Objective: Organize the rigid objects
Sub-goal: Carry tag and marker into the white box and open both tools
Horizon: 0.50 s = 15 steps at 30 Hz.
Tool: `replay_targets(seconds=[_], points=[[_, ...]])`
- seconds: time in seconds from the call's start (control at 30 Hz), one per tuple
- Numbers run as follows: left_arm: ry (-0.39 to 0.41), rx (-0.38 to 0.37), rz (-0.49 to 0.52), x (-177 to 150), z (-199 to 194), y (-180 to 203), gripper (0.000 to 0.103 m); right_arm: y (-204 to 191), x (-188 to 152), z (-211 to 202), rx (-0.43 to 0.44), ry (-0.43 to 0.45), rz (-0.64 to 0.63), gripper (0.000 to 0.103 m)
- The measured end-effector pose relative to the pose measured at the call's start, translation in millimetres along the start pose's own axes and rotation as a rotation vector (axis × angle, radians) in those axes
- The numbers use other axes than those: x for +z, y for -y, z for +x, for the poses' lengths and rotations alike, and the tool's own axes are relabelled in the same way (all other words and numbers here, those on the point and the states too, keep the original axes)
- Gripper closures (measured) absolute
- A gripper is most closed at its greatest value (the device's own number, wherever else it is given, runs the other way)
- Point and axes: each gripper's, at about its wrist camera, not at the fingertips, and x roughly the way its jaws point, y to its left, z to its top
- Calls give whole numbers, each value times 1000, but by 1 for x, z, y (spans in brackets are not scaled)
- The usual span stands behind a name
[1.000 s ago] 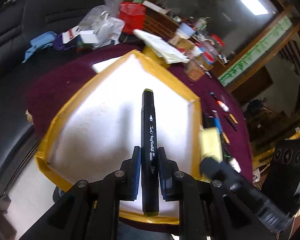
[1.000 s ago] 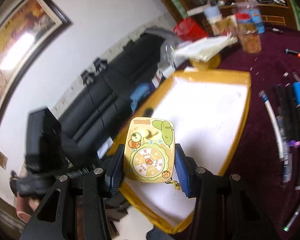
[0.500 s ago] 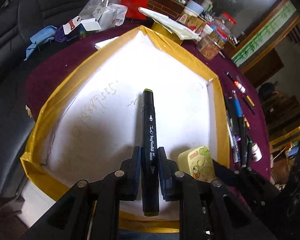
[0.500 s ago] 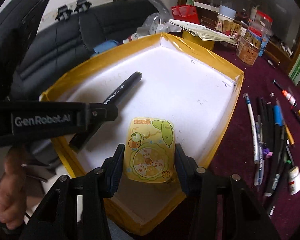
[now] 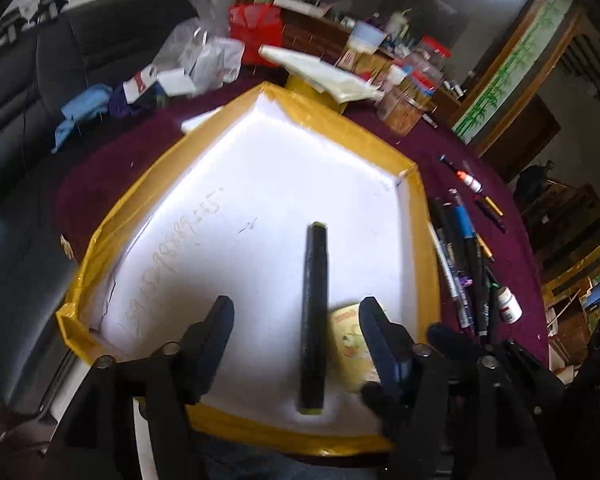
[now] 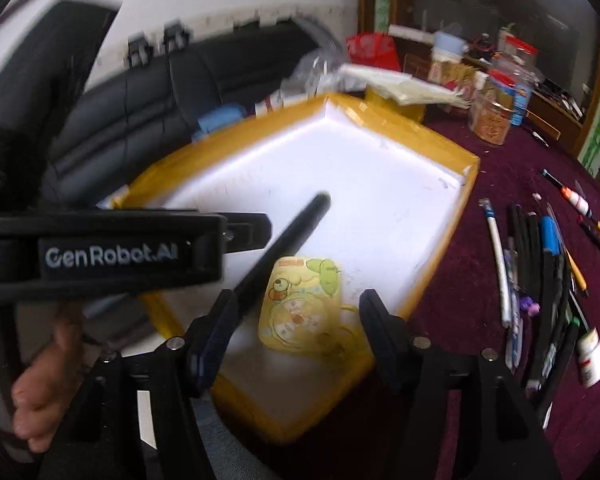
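- Left gripper [image 5: 296, 316]: jaws spread wide, gripping nothing, hovering over the near end of the yellow-rimmed tray [image 5: 116, 220].
- Black marker [image 5: 315, 312]: lying loose on the tray's white floor, between the spread left fingers but touching neither, long axis running from the near rim toward the tray's middle, olive-green cap ends at both tips.
- From the right wrist view, same black marker [image 6: 288, 236] seen slanting across the tray, its near end hidden behind the left finger of the right gripper.
- Right gripper [image 6: 296, 316]: jaws likewise wide apart, clamping nothing, poised over the tray's near right corner.
- Yellow cartoon card [image 6: 300, 304]: flat on the tray floor between the right gripper's fingers, clear of both pads, just beside the marker on its right; small gold chain trailing from its right edge.
- Same card [image 5: 350, 344] in the left wrist view, partly hidden behind the left gripper's right finger, near the tray's right wall.
- Tray resting on a maroon tablecloth [image 6: 460, 280].
- Row of pens and markers [image 6: 540, 272] laid out on the cloth right of the tray, small white bottle [image 6: 591, 356] at the row's near end.
- Jars and stacked papers [image 5: 324, 76] beyond the tray's far corner; black sofa [image 5: 40, 80] to the tray's left.
- Bare hand [image 6: 44, 384] gripping the left tool's handle, left of the tray.
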Motion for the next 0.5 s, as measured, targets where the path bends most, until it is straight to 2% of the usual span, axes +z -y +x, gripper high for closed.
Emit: replay_targets(seconds=[0.13,0.2,0.4,0.5], points=[[29,-14,45,-11,-12,26,30,36,-19,-41,32,106,123,33],[45,-34,83,-20,-18,46,24,57,-31,-54,14,129,178,29],[29,-102,193,-46,-15,108,10,141,-84,-65,-126,68,405,28],[2,-91,248,-58,-4,135,10,168,-108,-66,-166,41,477,28]])
